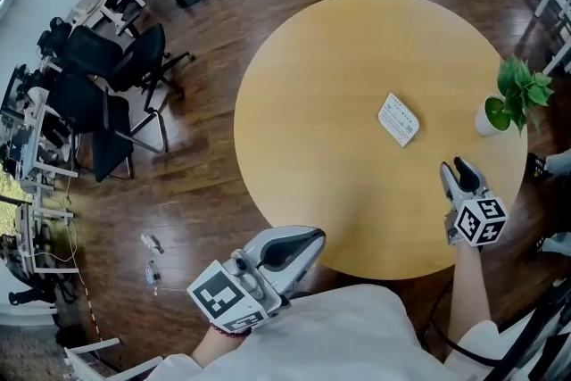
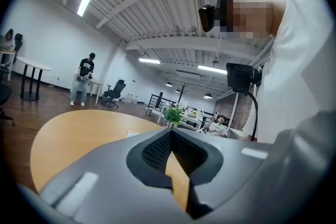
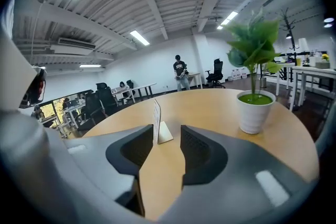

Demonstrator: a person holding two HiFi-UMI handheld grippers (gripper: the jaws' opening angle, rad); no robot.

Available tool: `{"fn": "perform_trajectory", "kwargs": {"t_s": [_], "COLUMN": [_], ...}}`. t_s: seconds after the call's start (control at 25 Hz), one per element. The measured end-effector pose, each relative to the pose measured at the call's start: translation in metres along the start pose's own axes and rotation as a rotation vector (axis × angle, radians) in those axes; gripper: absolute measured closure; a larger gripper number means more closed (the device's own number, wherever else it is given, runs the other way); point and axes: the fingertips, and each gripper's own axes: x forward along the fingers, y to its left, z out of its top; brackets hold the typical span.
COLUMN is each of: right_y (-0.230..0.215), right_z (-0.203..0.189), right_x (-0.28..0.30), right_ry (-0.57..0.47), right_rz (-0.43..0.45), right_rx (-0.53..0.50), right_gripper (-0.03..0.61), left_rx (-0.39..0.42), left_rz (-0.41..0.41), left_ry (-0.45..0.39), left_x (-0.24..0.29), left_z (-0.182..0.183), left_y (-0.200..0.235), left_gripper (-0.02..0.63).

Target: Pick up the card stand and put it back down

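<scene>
The white card stand [image 1: 398, 119] stands upright on the round wooden table [image 1: 330, 85], right of its middle. My right gripper [image 1: 455, 167] hovers over the table's near right part, a short way behind the stand, and its jaws are open with nothing between them. In the right gripper view the card stand [image 3: 156, 120] rests on the table just beyond the open right gripper [image 3: 167, 136], apart from both pads. My left gripper [image 1: 314, 236] hangs at the table's front edge, far from the stand. In its own view the left gripper [image 2: 171, 132] is shut, tips together, holding nothing.
A small potted plant [image 1: 493, 114] in a white pot [image 3: 254, 112] stands at the table's right edge, close to the stand. Black office chairs [image 1: 116, 94] and desks crowd the floor to the left. A person [image 3: 181, 72] stands far off across the room.
</scene>
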Motion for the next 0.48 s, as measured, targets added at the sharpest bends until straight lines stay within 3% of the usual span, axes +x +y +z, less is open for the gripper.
{"fn": "perform_trajectory", "kwargs": {"t_s": [0.28, 0.48], "right_y": [0.075, 0.187], "right_z": [-0.019, -0.025], "right_x": [-0.109, -0.197], "right_ry": [-0.096, -0.161], "right_rz": [-0.051, -0.011], "right_rx": [-0.035, -0.084], "right_gripper": [0.416, 0.387], "left_rx": [0.029, 0.047], "left_rz": [-0.114, -0.180], "left_ry": [-0.035, -0.075], "left_x": [-0.061, -0.139], "left_z": [-0.033, -0.044], "left_y": [-0.059, -0.113], "left_gripper": [0.612, 0.612]}}
